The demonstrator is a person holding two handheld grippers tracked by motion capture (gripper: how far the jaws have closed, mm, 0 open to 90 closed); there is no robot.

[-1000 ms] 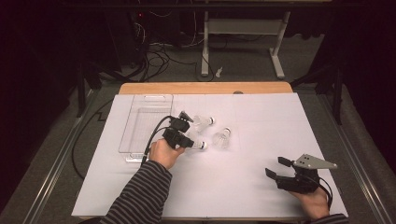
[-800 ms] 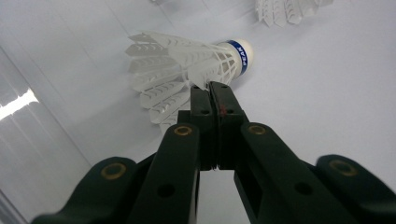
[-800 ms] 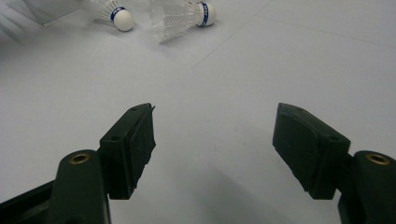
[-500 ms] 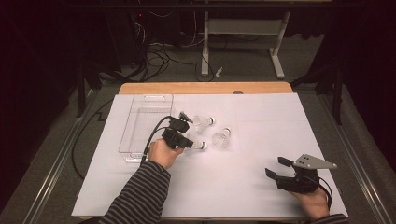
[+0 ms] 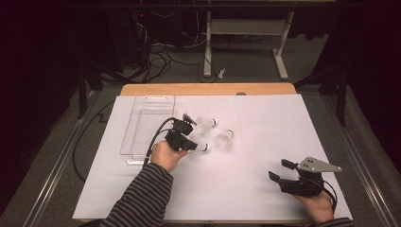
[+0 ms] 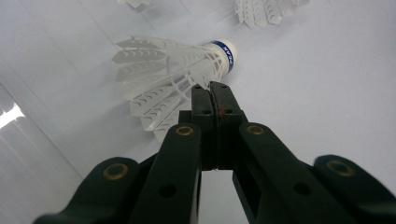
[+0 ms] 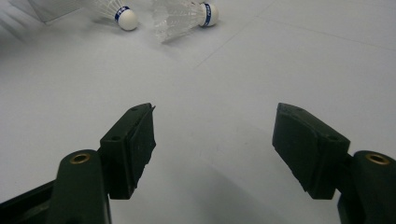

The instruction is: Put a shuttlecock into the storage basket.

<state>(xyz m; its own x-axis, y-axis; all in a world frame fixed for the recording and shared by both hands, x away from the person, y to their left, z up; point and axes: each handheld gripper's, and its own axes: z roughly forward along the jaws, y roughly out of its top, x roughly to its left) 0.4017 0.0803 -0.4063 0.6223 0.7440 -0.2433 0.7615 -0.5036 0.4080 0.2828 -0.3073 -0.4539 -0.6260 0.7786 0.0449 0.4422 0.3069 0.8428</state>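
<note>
Nothing much has shifted since the earlier frames: both hands sit where they were, and only the left tongs (image 5: 191, 144) have just been closing. We now read them as fully shut, pads pressed together in the left gripper view, pinching the feather skirt of a shuttlecock (image 6: 175, 70) near its cork.

That shuttlecock lies on the white worktop (image 5: 246, 189), just beside the clear tray (image 5: 142, 123), which sits at 9 o'clock from it in the high view. Its long axis runs roughly 9 to 3 there, cork at 3 o'clock, so the tongs cross the skirt rather than run along it.

Two more shuttlecocks (image 5: 224, 140) lie near, at 12 and 2 o'clock.

The right tongs (image 5: 280, 169) hang wide open with nothing between them, well apart at 4 o'clock, so we judge the left hand nearer for the move to the tray.
</note>
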